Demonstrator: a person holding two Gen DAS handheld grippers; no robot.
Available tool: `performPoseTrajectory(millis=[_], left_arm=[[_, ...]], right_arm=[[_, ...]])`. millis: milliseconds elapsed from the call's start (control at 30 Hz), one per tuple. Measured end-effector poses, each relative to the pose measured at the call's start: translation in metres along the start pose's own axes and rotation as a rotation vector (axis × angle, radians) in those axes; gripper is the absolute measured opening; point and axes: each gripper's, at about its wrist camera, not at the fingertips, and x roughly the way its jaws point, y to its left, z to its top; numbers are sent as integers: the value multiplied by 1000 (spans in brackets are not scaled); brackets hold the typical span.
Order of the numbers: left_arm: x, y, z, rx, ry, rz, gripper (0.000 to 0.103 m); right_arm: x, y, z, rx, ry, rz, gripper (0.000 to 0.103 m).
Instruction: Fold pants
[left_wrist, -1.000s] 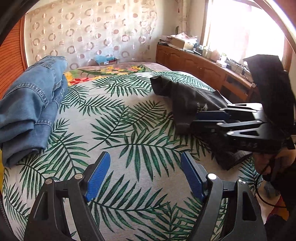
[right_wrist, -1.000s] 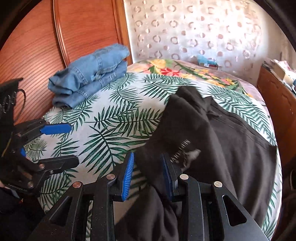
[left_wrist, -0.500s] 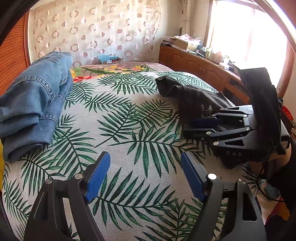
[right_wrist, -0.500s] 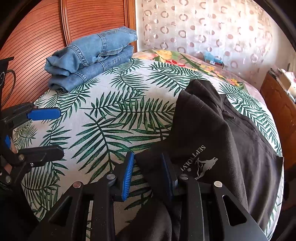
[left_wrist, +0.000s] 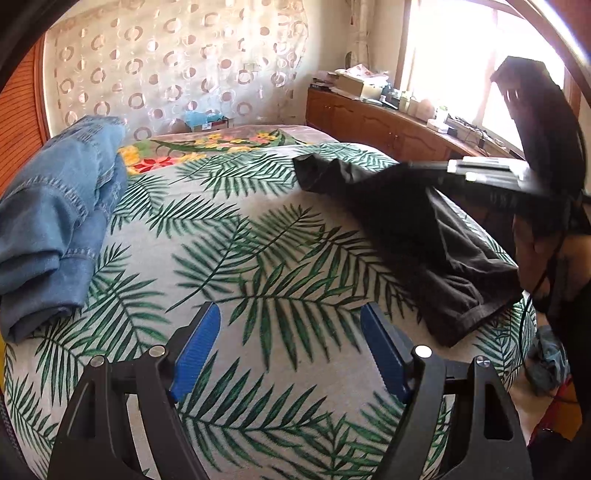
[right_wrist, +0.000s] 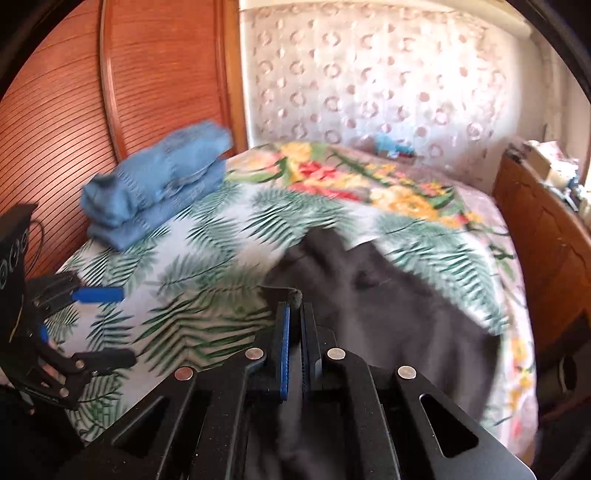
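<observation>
Black pants (left_wrist: 417, 229) lie crumpled on the right side of a palm-leaf bedspread (left_wrist: 258, 266); they also show in the right wrist view (right_wrist: 391, 306). My right gripper (right_wrist: 294, 317) is shut on an edge of the black pants and lifts it off the bed; in the left wrist view it shows at the right (left_wrist: 480, 173). My left gripper (left_wrist: 290, 343) is open and empty above the bed's near left part; it also shows at the left of the right wrist view (right_wrist: 99, 325).
Folded blue jeans (left_wrist: 55, 225) sit at the bed's left edge by a wooden headboard (right_wrist: 74, 110). A wooden cabinet (left_wrist: 388, 125) with clutter runs along the right under a window. A floral blanket (right_wrist: 369, 181) covers the far end of the bed.
My right gripper closed on the black pants' edge and lifted it upward. My left gripper stayed open over the bed.
</observation>
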Motion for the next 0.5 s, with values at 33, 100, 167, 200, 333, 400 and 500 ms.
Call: performPoseTrajectory(millis=[33,100,167,200,333,400,500], left_arm=[[0,-3,3,9,-3,-4,79],[2,-8,8,22,-7,-10,79],[4,-12,14,34,-10,-15,79],[5,-14,17,40,-11,-17,79],[11,-27,27,61,-14,-34,79],[14,-31,29,69,-12,-40,79],[19,-41,30,87,-5,-52,79]], right_arm=[[-3,-7,1,8,-6,-17,5],[-7,-25,2,36,-12,-45,5],[-9,-41,0,59,-15,-76,5],[-9,-48,-1,65,-12,-94,5],[-3,-76,-6,102,9,-165,5],[1,-84,-7,122,22,-197,5],[9,-97,-9,151,40,-229,5]])
